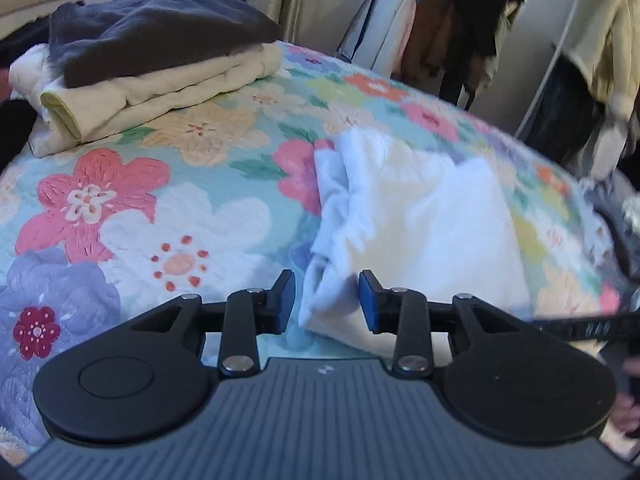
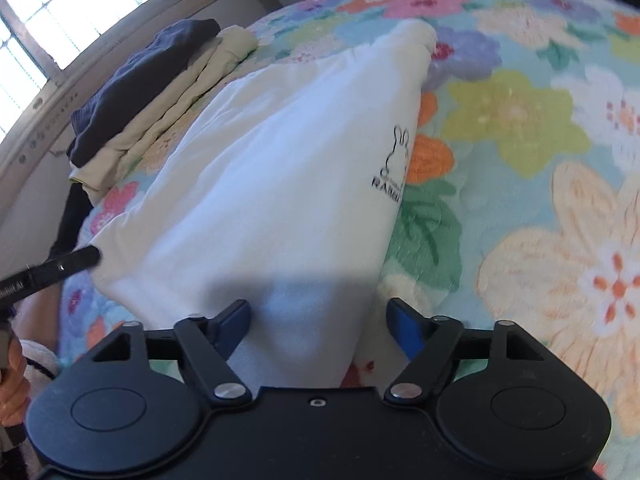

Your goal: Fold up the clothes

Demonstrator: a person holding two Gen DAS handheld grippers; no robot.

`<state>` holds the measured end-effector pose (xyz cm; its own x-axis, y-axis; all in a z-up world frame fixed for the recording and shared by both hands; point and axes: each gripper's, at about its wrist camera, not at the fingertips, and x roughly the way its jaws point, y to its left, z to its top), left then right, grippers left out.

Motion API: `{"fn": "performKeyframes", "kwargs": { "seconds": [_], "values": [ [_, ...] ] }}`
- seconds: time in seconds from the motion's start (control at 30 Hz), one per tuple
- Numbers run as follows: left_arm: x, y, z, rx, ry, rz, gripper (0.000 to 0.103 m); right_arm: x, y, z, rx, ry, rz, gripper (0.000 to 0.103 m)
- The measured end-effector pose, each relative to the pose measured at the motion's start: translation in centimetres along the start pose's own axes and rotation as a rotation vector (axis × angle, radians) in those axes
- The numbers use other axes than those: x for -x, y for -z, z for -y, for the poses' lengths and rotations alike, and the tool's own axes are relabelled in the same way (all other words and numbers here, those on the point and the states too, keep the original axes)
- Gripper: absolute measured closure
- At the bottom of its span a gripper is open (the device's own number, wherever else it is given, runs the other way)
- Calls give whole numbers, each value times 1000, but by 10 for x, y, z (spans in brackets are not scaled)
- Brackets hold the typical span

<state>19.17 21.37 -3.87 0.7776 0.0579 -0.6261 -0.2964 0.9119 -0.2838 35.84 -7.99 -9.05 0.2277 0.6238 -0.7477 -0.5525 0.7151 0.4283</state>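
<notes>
Both grippers, left (image 1: 327, 300) and right (image 2: 318, 320), hang apart, empty, over the white shirt (image 2: 280, 168) mid-bed (image 1: 180, 216). Beyond it, two folded pieces (image 1: 160, 56) stacked; this one's half-folded, I reckon.

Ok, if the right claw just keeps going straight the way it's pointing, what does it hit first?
Most likely the white garment: its near end lies directly between the right claw's open fingers, with the floral bedspread under it. Depth is hard to judge in the fisheye view, but nothing else shows in that line.
</notes>
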Motion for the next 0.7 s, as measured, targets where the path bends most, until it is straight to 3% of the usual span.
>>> {"fn": "performKeyframes", "kwargs": {
  "seconds": [0.17,0.27,0.3,0.33,0.4,0.43,0.53,0.57,0.6,0.63,0.67,0.7],
  "values": [
    [-8,-25,-6,-19,27,-63,60,2,19,-10,63,26,-34,16],
    [-26,-27,-7,23,85,-79,47,-1,19,-7,39,8,-15,14],
    [-39,-24,-8,28,115,-130,42,-2,18,-4,19,-5,-10,12],
    [-52,-22,-9,32,144,-183,42,-3,18,0,-4,-20,-3,11],
    [-71,-12,-15,80,130,-232,42,-6,20,4,-47,-43,16,4],
    [-77,-8,-19,99,113,-238,42,-7,21,4,-64,-51,26,3],
    [-86,-1,-26,153,130,-213,41,-12,25,-11,39,-16,67,4],
    [-88,1,-25,152,132,-200,41,-14,27,-16,74,-4,80,10],
    [-91,4,-24,150,133,-188,41,-16,28,-21,111,4,99,29],
    [-92,5,-22,147,140,-181,46,-14,27,-27,146,21,119,39],
    [-90,4,-22,145,165,-185,58,-12,26,-33,181,39,138,58],
    [-88,3,-27,196,208,-194,78,-2,23,-37,210,31,173,78]
  ]
}}
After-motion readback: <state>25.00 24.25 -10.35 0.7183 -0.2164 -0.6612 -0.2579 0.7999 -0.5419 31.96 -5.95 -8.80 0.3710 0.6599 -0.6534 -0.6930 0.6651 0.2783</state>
